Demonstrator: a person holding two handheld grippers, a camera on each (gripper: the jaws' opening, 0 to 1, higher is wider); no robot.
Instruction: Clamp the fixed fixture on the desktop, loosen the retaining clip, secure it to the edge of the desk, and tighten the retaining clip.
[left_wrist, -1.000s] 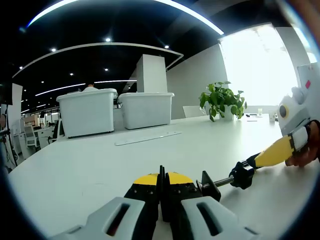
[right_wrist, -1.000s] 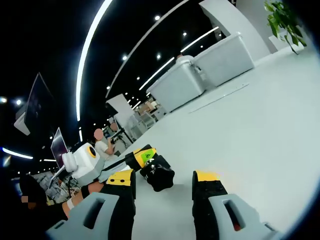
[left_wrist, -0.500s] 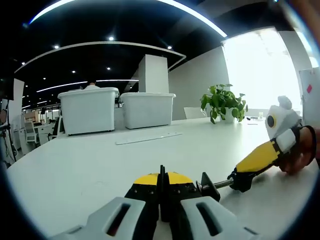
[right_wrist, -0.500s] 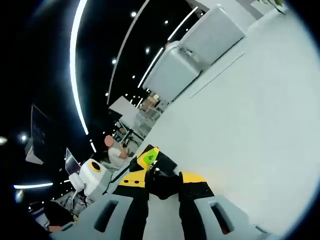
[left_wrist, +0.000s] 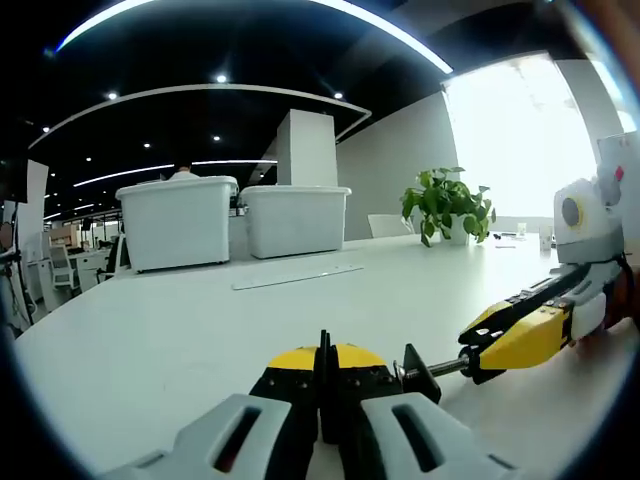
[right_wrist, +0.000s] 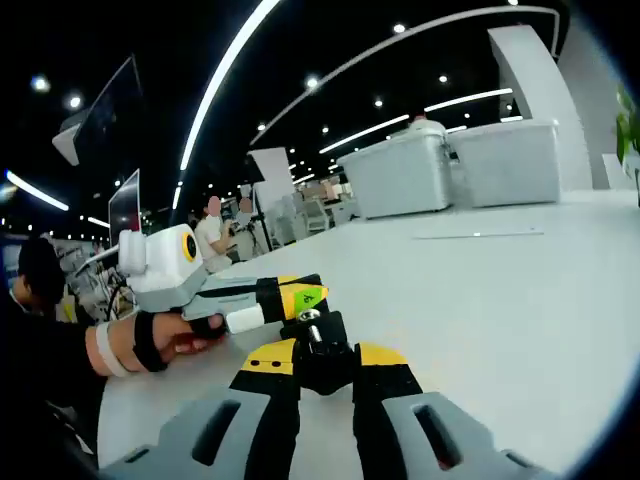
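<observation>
left tongs (left_wrist: 322, 372): jaws pressed together | right tongs (right_wrist: 322, 362): clamped on black knob (right_wrist: 322, 345)

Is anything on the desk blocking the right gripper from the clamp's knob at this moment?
Nothing visible does. The right gripper is shut on the black knob, while the left gripper holds the other end of the clamp on the bare white desk.

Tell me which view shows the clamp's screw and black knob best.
The left gripper view: the threaded screw runs sideways into the right gripper, shut on its knob. In the right gripper view, the black knob sits end-on between the jaws, hiding the screw.
</observation>
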